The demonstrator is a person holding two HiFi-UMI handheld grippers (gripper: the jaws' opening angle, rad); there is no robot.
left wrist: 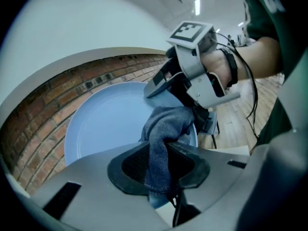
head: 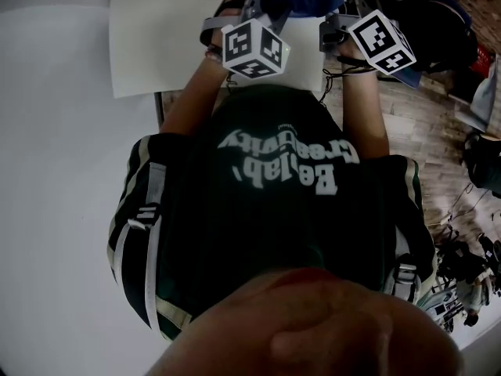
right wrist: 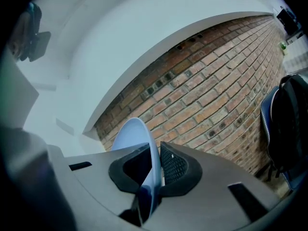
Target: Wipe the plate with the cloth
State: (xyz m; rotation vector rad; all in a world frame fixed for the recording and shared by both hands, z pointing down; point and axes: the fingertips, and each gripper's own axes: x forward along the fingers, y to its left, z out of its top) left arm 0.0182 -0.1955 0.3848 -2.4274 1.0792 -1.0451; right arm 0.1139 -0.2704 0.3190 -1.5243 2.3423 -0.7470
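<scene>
The left gripper (left wrist: 160, 153) pinches a folded blue-grey terry cloth (left wrist: 164, 124) between its pads. The cloth's free end appears to rest against the face of the round pale-blue plate (left wrist: 106, 124), near its right edge. The right gripper (right wrist: 155, 160) clamps the plate's rim and holds the plate on edge in the air. For an even wipe, the cloth should sweep across the whole face under light pressure, with the rim grip braced against the push.
</scene>
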